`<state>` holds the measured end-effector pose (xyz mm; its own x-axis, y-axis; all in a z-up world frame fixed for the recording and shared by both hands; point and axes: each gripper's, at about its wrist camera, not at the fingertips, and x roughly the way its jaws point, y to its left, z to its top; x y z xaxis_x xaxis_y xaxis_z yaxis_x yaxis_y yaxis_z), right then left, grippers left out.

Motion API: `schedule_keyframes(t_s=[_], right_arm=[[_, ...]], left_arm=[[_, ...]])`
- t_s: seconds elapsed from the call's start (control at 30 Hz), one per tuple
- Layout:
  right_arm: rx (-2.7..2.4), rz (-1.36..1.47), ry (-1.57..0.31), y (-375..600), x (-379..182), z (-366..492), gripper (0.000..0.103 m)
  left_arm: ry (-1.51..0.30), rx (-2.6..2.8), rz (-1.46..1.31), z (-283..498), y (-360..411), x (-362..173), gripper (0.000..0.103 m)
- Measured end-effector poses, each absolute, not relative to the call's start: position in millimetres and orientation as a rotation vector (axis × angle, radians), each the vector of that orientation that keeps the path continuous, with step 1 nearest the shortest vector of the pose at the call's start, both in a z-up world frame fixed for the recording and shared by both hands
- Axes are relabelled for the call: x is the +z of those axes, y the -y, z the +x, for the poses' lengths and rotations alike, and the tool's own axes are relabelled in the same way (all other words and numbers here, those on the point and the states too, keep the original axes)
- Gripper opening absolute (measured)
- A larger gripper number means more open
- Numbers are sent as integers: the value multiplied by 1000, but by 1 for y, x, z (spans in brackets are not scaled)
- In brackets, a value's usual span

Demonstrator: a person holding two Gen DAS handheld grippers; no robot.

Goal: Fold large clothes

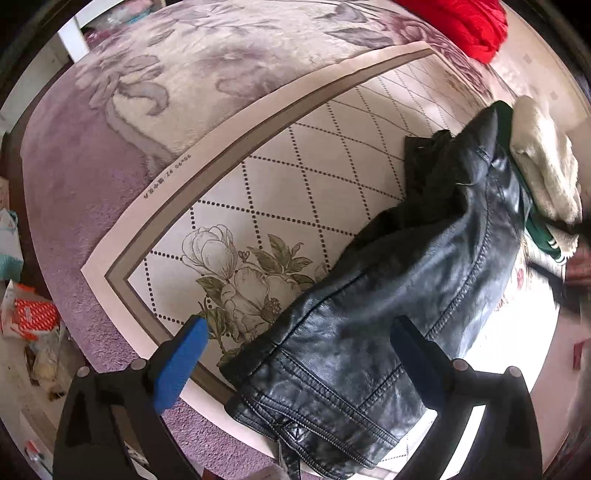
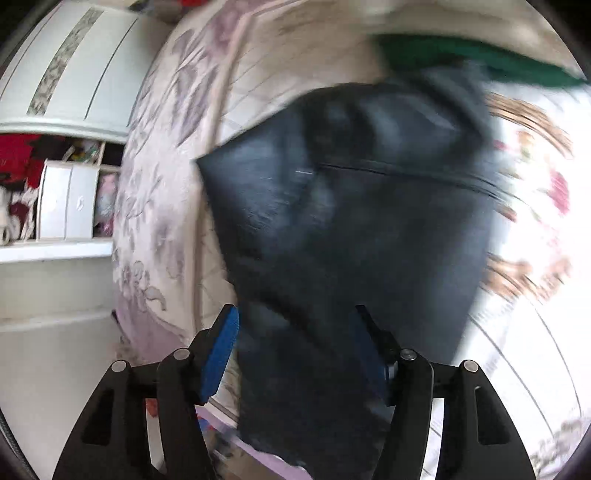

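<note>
Black leather jacket, stitched along seams and hem, spread lengthwise over a cream mat printed with a dotted diamond grid and a flower motif; mat laid in turn on a mauve floral blanket. Hem end of the jacket overhanging the mat's near border, directly beneath the left gripper. Left gripper: blue-padded fingers spread wide, one over the mat's corner, the other over the leather, neither pad pressing the garment. Far end of the jacket lying against a cream fleecy garment, with a green garment edged in white stripes showing between and below them. Red knitted item at the far edge of the blanket. Right wrist view, heavily motion-blurred: same jacket filling the centre, a dark panel of it hanging between the fingers of the right gripper; jaws parted, pads not seen closing on the fabric, contact unclear in the blur. Green garment beyond the jacket; white shelving with stored items at the left edge.
</note>
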<state>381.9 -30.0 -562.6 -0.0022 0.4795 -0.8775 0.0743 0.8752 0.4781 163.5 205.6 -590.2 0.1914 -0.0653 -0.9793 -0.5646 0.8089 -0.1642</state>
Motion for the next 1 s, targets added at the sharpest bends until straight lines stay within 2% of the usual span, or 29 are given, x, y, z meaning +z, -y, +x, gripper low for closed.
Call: schedule_keyframes(t_s=[0.1,0.23,0.33,0.43,0.53,0.6,0.63,0.73,0.87,0.93,1.0], right_arm=[[242,462,-1570,71,-572,355,65],[180,458,-1653,92,-628,327,65],[198,422,-1752,88,-682,326,67],[270,385,-1773,85,-672,336,67],[310,416,-1681,101,-645,349,67],[293,533,-1571,126,-633,372,69],[277,573,-1525,136,-634,385,72],[229,631,-1438,153,-650,428,73],[362,622,-1394,135,-679,483,72],[356,579,-1367,128,-676,482,35],[350,600,-1354,132,-673,472,21]], left_arm=[[-1414,428,-521,163,-204,-622,101],[-1518,480,-518,162,-201,-680,103],[-1516,515,-507,163,-201,-668,103],[-1475,509,-489,170,-192,-634,102],[-1386,427,-593,199,-174,-595,102],[-1351,388,-613,225,-160,-589,102],[-1334,397,-598,246,-152,-593,102],[-1338,465,-531,283,-147,-621,103],[-1370,441,-655,294,-166,-656,103],[-1344,428,-643,292,-167,-652,103],[-1351,407,-623,292,-164,-649,103]])
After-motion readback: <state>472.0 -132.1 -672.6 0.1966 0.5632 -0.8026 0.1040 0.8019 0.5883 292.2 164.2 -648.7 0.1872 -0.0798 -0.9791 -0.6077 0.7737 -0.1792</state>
